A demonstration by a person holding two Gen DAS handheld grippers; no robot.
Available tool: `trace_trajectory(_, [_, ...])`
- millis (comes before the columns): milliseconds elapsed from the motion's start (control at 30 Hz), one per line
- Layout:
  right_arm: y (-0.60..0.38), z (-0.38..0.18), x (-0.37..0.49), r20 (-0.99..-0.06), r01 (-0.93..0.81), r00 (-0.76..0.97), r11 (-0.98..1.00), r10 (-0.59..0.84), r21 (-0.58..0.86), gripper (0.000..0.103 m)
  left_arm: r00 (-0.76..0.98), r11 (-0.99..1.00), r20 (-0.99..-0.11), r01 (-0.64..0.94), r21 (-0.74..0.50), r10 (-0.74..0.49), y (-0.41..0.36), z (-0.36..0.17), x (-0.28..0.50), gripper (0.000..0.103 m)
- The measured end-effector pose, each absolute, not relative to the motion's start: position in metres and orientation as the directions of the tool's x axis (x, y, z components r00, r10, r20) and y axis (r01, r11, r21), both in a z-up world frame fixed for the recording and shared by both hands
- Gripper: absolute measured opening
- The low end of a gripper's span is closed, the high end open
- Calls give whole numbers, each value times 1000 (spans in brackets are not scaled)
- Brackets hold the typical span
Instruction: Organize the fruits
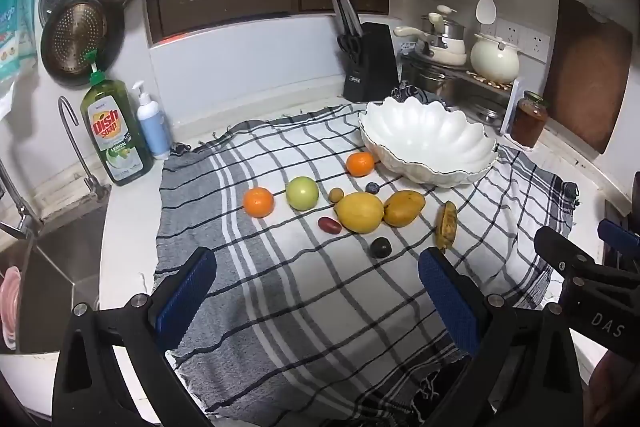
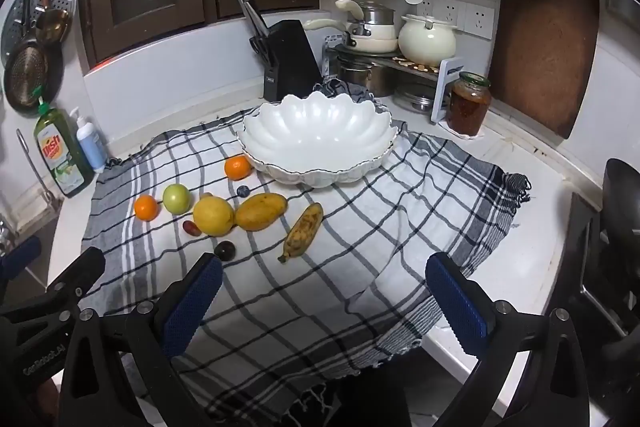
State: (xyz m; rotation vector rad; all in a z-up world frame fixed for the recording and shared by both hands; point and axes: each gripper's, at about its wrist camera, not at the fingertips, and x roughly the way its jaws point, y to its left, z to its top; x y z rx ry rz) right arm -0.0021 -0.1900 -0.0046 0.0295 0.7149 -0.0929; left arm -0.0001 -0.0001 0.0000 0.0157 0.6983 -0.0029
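Note:
A white scalloped bowl (image 1: 428, 143) (image 2: 316, 139) stands empty at the back of a checked cloth (image 1: 304, 307) (image 2: 304, 299). In front of it lie two oranges (image 1: 259, 202) (image 1: 360, 163), a green apple (image 1: 302, 193), a yellow lemon (image 1: 359, 212), a mango (image 1: 404, 207), a spotted banana (image 1: 447, 225) (image 2: 303, 231), a red date (image 1: 329, 225), a dark plum (image 1: 380, 247), a blueberry (image 1: 372, 188) and a small brown fruit (image 1: 336, 194). My left gripper (image 1: 316, 303) is open and empty, near the cloth's front. My right gripper (image 2: 324, 307) is open and empty, to its right.
Dish soap (image 1: 114, 139) and a pump bottle (image 1: 152, 125) stand left by the sink (image 1: 48, 267). A knife block (image 1: 370, 61), stacked pots (image 1: 460, 43), a jar (image 1: 529, 119) and a wooden board (image 1: 588, 75) line the back. A dark pan (image 2: 624, 211) is at far right.

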Motion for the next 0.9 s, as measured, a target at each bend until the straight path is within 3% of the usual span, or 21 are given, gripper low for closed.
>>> trace_trajectory(900, [-194,5,-14,-653,113,753,994,-83,4,103,764,999,-646,20,38,9,-7,1,-14,103])
